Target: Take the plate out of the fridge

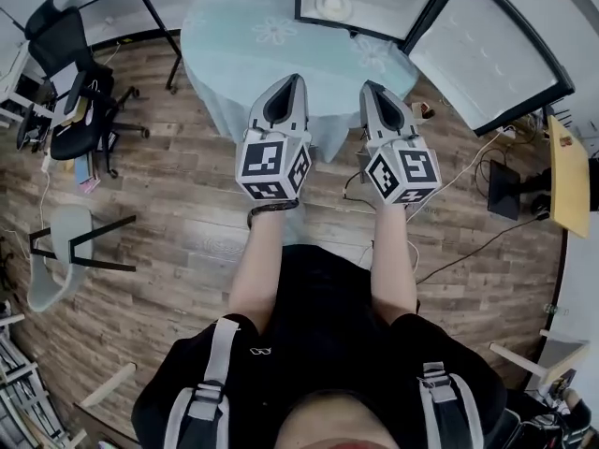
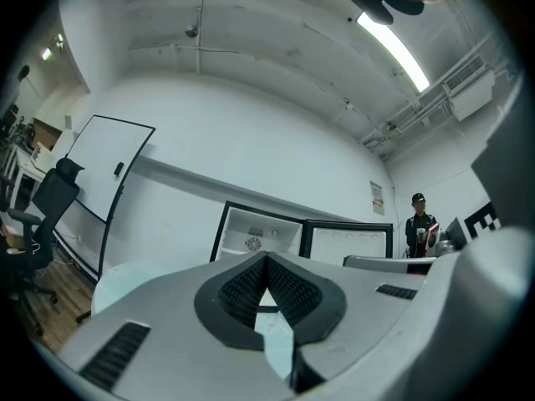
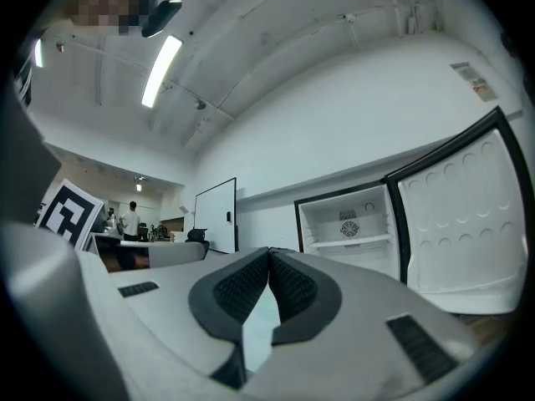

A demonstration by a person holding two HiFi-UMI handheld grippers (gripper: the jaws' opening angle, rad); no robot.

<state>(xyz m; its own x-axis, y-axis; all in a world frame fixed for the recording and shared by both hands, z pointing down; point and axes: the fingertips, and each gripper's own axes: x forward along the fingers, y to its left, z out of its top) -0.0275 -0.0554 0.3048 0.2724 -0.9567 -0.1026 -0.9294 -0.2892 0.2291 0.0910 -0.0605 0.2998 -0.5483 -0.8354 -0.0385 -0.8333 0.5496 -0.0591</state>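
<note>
A: In the head view, where does the plate [image 1: 333, 6] lie from the tools?

B: It sits on a shelf inside the open fridge [image 1: 374, 19], straight ahead and well apart from both grippers. It lines up roughly with the gap between the left gripper [image 1: 290, 82] and the right gripper [image 1: 372, 90], so neither looks clearly nearer. The edge of the round table [image 1: 234, 45] lies under the tips and towards the fridge. The door [image 1: 487, 59] is swung out to the right.

A: And the left gripper view?

B: The left gripper [image 2: 266, 259] has its jaws pressed together, with nothing between the pads. The fridge [image 2: 259, 234] stands directly beyond the tips, so this gripper points straight at the opening.

A: Can the plate be seen there?

B: Not with certainty. A small round shape shows inside, but it may be a fan.

A: The right gripper view?

B: The right gripper [image 3: 269, 253] is likewise closed and empty. Here the fridge [image 3: 351, 224] stands to the right of the jaw line, so this gripper would probably need to swing right as well as forward.
</note>
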